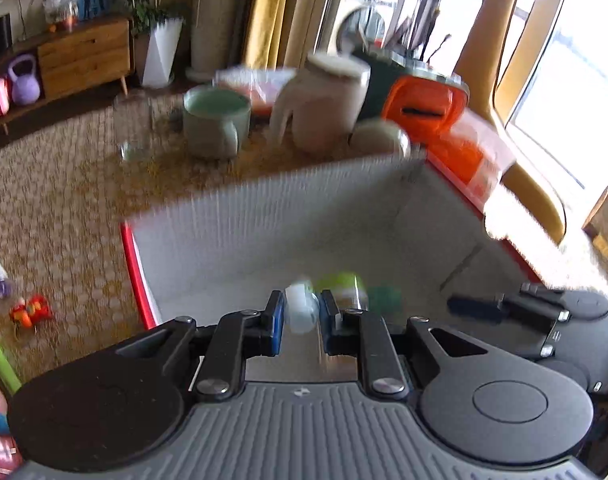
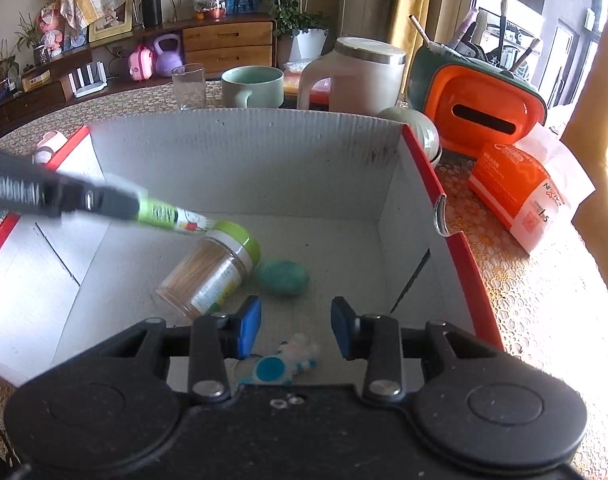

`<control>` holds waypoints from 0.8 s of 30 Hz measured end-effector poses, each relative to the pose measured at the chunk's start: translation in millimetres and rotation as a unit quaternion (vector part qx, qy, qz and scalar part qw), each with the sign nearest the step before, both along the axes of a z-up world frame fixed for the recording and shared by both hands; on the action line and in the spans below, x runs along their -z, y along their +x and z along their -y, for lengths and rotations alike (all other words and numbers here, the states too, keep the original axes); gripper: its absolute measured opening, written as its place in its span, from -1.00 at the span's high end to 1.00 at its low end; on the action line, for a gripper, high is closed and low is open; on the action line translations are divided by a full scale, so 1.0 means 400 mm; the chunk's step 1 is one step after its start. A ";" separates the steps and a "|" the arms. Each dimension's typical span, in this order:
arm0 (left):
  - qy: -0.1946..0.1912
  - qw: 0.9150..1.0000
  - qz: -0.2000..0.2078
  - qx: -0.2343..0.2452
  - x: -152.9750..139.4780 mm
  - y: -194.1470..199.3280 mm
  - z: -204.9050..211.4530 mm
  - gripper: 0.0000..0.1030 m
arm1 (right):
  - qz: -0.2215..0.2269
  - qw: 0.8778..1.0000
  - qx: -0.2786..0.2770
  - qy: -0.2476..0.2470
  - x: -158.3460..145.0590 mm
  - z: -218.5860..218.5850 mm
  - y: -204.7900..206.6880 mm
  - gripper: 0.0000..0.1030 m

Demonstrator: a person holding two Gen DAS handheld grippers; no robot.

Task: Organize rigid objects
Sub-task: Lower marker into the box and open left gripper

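Left gripper (image 1: 301, 316) clamps green-white tube (image 2: 171, 215), poised over box (image 2: 239, 152), aimed at 3 o'clock. Right gripper (image 2: 295, 328) gapes empty above toy (image 2: 277, 364). Jar (image 2: 211, 268), teal lump (image 2: 283, 277) already inside. Step: drop-off. Next: lower, let go clear of jar.

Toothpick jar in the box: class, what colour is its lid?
Lime green. The toothpick jar lies on its side in the box; the right wrist view shows it best.

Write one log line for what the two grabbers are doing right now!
left gripper: shut on green-and-white tube, over box | right gripper: open, empty, inside box | in box: toothpick jar, teal oval
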State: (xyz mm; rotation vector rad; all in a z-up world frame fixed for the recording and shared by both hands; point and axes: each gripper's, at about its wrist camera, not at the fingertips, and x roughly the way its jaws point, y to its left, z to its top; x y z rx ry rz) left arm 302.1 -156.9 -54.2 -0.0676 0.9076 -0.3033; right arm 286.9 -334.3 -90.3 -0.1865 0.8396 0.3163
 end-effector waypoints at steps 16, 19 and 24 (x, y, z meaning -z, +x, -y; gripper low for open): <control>0.049 0.995 -0.072 0.045 0.049 -0.036 0.050 0.65 | 0.001 1.000 0.001 0.008 -0.029 -0.009 -0.046 0.03; 0.041 0.995 -0.074 0.044 0.044 -0.046 0.046 0.65 | 0.004 1.000 0.001 0.014 -0.041 -0.012 -0.059 0.00; 0.034 0.996 -0.062 0.048 0.017 -0.074 0.040 0.65 | 0.013 1.000 -0.001 0.025 -0.076 -0.016 -0.089 -0.09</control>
